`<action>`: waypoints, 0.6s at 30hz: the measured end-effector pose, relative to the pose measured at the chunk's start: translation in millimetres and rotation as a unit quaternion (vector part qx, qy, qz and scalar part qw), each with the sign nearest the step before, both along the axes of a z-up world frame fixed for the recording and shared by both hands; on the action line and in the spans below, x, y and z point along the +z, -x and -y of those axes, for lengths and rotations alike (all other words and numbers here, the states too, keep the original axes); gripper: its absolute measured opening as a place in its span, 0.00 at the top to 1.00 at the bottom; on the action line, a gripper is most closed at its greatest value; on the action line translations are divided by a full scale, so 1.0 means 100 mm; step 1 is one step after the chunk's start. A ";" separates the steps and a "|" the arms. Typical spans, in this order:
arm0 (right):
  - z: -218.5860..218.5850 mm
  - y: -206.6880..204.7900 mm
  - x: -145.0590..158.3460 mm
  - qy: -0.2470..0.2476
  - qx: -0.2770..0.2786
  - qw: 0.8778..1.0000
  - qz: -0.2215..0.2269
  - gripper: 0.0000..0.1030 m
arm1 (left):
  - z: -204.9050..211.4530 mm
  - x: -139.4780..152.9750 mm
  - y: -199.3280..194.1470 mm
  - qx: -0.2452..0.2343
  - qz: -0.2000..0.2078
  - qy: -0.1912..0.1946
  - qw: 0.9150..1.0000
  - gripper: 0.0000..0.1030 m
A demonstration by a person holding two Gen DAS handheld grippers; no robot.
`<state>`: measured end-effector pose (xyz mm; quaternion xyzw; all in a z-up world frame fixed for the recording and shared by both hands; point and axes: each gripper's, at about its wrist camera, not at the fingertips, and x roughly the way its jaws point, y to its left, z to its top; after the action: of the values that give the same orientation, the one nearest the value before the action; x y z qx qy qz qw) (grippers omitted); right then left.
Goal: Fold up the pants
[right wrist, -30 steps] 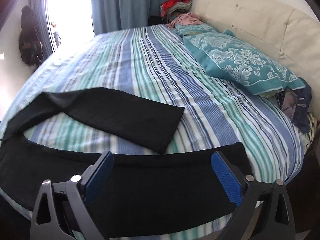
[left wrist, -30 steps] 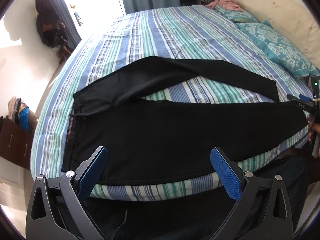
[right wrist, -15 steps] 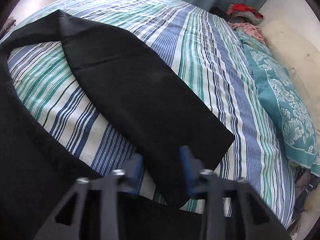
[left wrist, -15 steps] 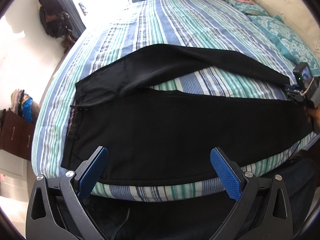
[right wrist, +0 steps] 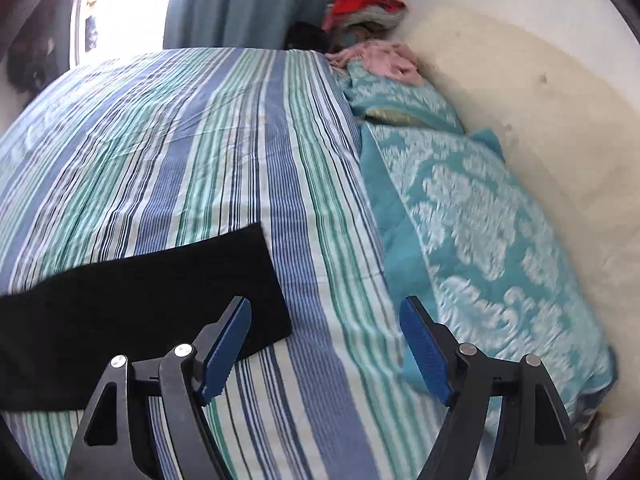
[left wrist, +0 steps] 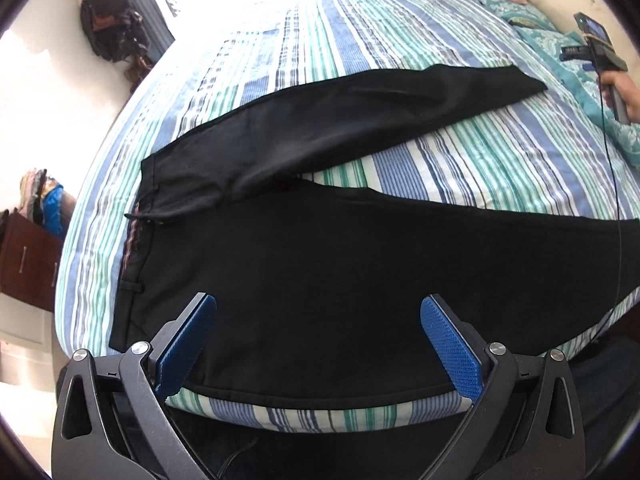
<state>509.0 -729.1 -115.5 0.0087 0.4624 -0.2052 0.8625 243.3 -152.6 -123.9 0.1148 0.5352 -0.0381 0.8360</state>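
Both legs of pants splayed, left gripper above near leg

**Right gripper open over striped bed**

The right gripper is seen at the bottom of the frame, its blue pads spread apart with nothing between them. A black pant leg is laid flat on the striped sheet at lower left. A teal pillow is seen at right, curtains at the top.
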 end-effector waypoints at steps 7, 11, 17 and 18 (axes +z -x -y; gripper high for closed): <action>0.40 0.17 -1.25 -0.323 -0.116 0.935 0.090 0.41 | 0.03 -0.41 -0.18 0.010 -0.059 -0.011 0.998 0.01; 0.35 -0.11 -1.47 -0.334 -0.142 0.921 0.137 0.41 | 0.02 -0.50 -0.23 0.019 -0.061 -0.029 0.998 0.01; 0.13 -0.06 -1.18 -0.132 -0.133 0.974 0.125 0.84 | 0.03 -0.56 -0.31 0.015 -0.056 -0.030 0.998 0.01; 0.07 -0.10 -1.22 -0.101 -0.120 0.982 0.102 0.80 | 0.04 -0.58 -0.34 0.011 -0.054 -0.034 0.998 0.01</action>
<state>518.9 -735.9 -237.6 0.1716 0.3862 -0.2574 0.8690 277.5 -156.3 -181.7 0.1349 0.5816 -0.0171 0.8020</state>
